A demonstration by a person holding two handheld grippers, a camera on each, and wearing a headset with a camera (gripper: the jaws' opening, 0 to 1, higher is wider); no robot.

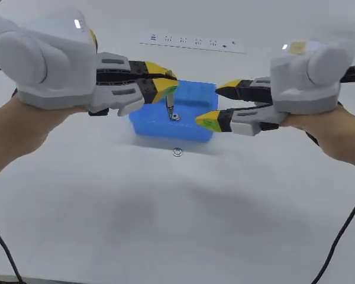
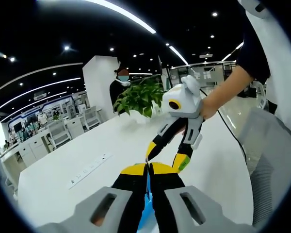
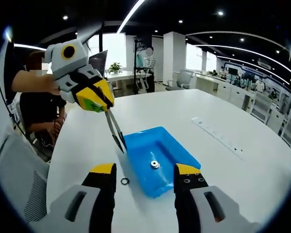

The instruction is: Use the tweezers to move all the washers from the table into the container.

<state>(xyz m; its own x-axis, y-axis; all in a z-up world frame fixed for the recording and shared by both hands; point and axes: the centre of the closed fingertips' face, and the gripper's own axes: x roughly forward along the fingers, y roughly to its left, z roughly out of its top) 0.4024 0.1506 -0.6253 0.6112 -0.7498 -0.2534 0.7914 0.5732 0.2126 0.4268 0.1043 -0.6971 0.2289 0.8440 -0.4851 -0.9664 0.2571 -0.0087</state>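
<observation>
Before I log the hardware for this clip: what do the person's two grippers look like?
The left gripper and right gripper match: rounded white-grey housings, black jaws, yellow tips with green patches. Black cables trail from both.

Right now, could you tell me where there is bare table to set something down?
The widest free patch is the table nearer than the loose washer. Another bare strip lies between the container and the power strip. It is crowded over the container: the left gripper holds the tweezers there, the right gripper hovers open.
</observation>
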